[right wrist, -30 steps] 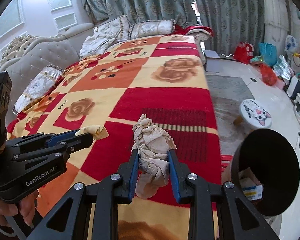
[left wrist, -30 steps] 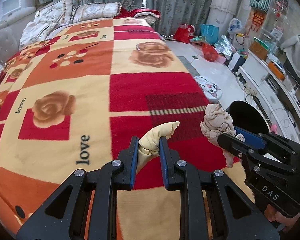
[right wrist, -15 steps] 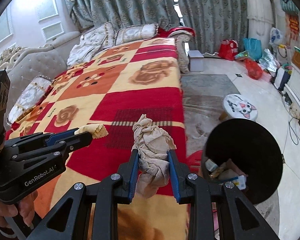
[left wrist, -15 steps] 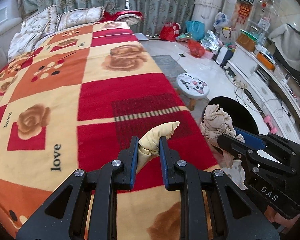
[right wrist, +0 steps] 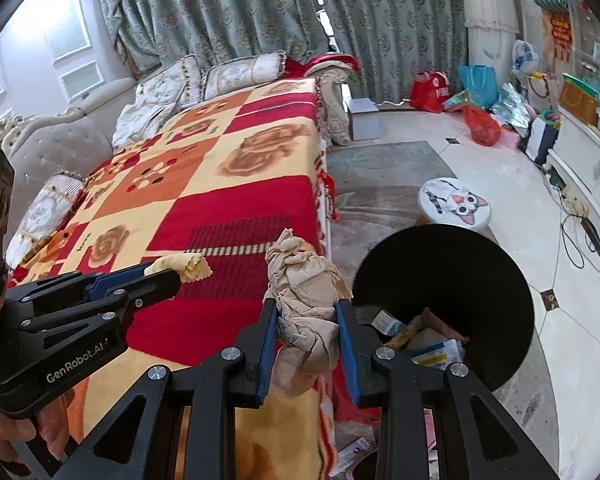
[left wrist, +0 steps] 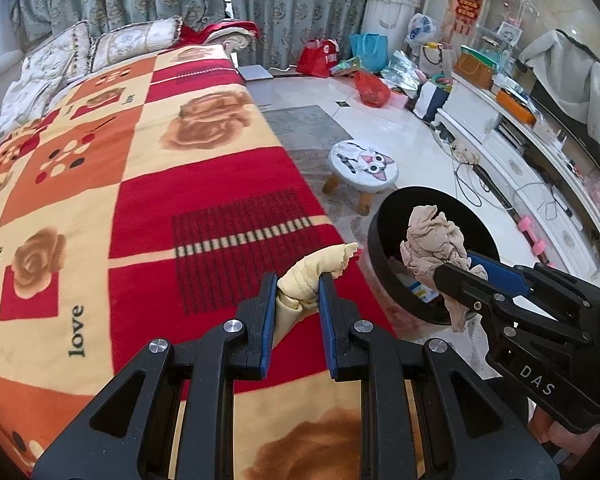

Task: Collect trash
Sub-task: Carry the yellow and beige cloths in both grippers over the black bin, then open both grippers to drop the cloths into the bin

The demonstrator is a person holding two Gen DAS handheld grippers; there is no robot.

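Left gripper (left wrist: 298, 288), black with blue pads: jaws clenched on a twisted pale-yellow cloth scrap (left wrist: 312, 272), scalloped tip projecting forward over the red part of the bed blanket. Same gripper in the right wrist view (right wrist: 168, 276), entering from the left, yellow scrap (right wrist: 184, 266) at its tip, held in a person's hand (right wrist: 40, 432) at lower left.

Right gripper (right wrist: 306, 320): jaws clamped on a crumpled beige wad of thin fabric or paper (right wrist: 304, 292), upper part bulging above the pads, a tail hanging below. In the left wrist view, right gripper (left wrist: 456, 268) and beige wad (left wrist: 432, 244) seen in front of the mouth of a round black trash bin (left wrist: 384, 272); whether directly over the opening, not clear.

Bin (right wrist: 512, 320) on the floor just beside the bed edge, holding packaging and paper scraps (right wrist: 432, 344).

Bed covered by a patchwork blanket (left wrist: 160, 184) of red, orange and cream squares with rose motifs and "love" lettering. Farther out: small white stool with cartoon cat face (left wrist: 362, 162), white tiled floor (right wrist: 580, 340), grey-green patterned curtains (right wrist: 240, 8).
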